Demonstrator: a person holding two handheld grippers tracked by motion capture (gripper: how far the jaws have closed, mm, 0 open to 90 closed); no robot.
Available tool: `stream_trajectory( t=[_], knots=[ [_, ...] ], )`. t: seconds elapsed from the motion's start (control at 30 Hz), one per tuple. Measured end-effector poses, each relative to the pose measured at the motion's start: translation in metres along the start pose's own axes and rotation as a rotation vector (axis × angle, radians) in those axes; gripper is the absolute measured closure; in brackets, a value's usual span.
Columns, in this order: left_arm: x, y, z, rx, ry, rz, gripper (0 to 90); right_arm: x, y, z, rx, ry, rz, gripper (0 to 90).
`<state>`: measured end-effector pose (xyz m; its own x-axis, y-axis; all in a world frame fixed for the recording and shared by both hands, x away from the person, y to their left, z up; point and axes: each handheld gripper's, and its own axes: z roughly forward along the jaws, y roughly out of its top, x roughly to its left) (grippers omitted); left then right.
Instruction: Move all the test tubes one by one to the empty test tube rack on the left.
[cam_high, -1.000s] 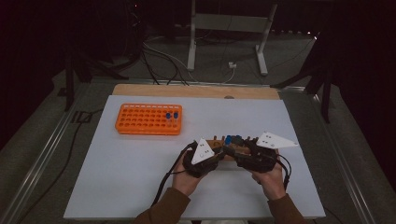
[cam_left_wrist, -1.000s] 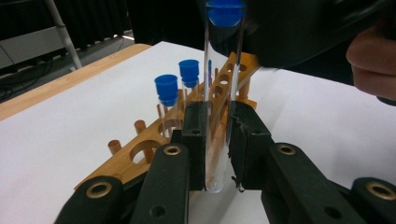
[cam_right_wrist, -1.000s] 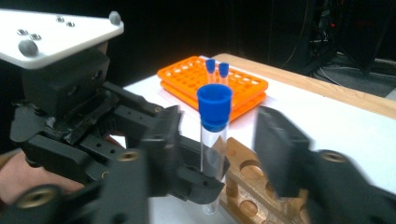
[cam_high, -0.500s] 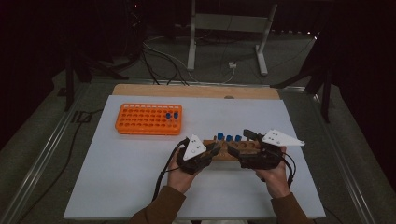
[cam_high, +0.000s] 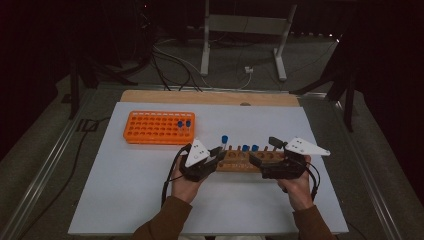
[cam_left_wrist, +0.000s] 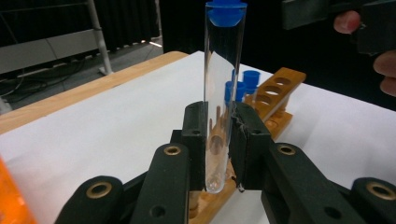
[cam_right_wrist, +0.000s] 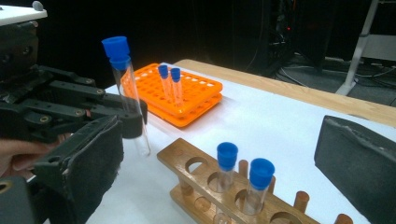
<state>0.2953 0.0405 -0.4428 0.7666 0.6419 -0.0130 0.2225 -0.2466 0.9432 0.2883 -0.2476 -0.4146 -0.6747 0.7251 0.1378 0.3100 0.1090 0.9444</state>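
The left gripper (cam_left_wrist: 217, 140) pinches a clear, blue-capped tube (cam_left_wrist: 223, 88) upright just above the wooden rack's (cam_high: 252, 161) end, the right gripper (cam_right_wrist: 219, 154) gapes wide beside it, and the orange plastic tray (cam_high: 159, 127) lies beyond.

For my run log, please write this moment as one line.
left hand-held gripper: shut on test tube | tube: lifted above wooden rack | right hand-held gripper: open
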Motion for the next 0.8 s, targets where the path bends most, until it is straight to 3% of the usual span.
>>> stream_trajectory(
  t=[0.8],
  knots=[
    [0.04,-0.005,-0.015,-0.004,0.125,-0.036,78.3,-0.006,-0.002,-0.002,-0.004,-0.021,0.003,0.9]
  ],
)
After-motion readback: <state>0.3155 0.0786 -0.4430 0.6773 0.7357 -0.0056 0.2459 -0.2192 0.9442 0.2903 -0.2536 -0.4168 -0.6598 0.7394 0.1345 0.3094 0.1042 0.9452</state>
